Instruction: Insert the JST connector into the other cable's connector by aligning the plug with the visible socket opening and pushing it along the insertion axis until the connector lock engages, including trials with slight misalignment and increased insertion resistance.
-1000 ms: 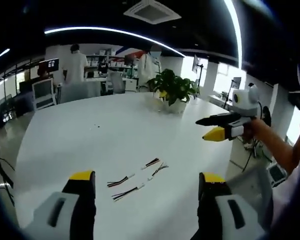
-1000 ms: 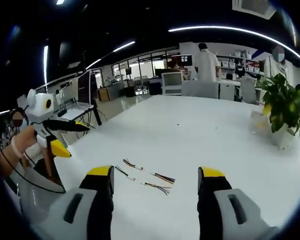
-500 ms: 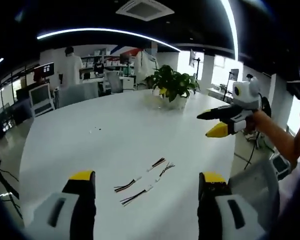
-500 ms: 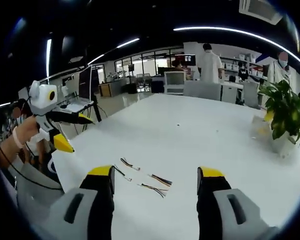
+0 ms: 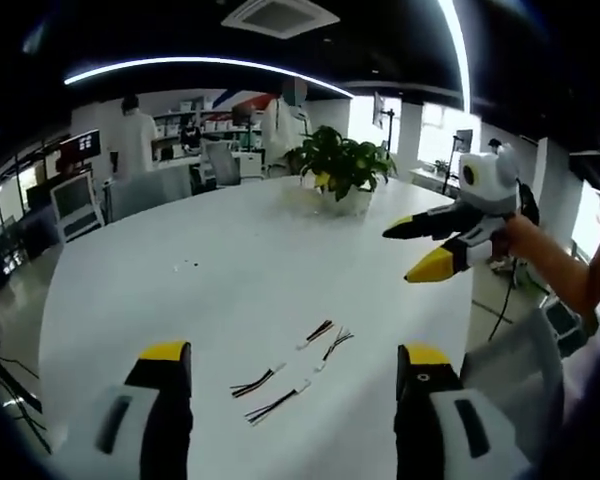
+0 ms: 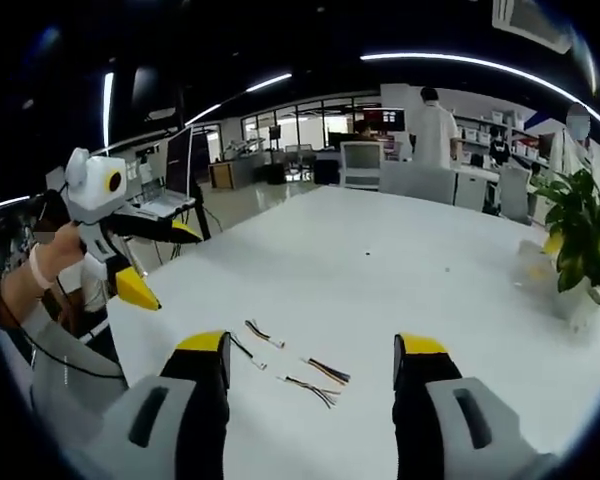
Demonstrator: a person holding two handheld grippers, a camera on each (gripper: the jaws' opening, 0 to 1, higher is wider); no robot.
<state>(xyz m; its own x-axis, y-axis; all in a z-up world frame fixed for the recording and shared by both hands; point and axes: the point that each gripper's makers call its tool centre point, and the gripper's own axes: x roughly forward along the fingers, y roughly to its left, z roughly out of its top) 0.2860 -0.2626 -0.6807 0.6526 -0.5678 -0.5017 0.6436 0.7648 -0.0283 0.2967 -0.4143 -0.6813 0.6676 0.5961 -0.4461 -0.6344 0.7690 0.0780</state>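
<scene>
On the near part of the round white tabletop (image 5: 230,260) lie several short multicoloured wire leads with small white JST connectors (image 5: 290,372), loose and close together, none mated. Left gripper (image 5: 292,385) and right gripper (image 6: 310,375) both hover above them with yellow-tipped jaws spread wide, holding nothing. Judgement: pick one plug lead per gripper, pinching close behind the housing so the wire cannot flex, then square plug to socket opening before pushing. Green potted plant (image 5: 342,172) stands at the far edge.
</scene>
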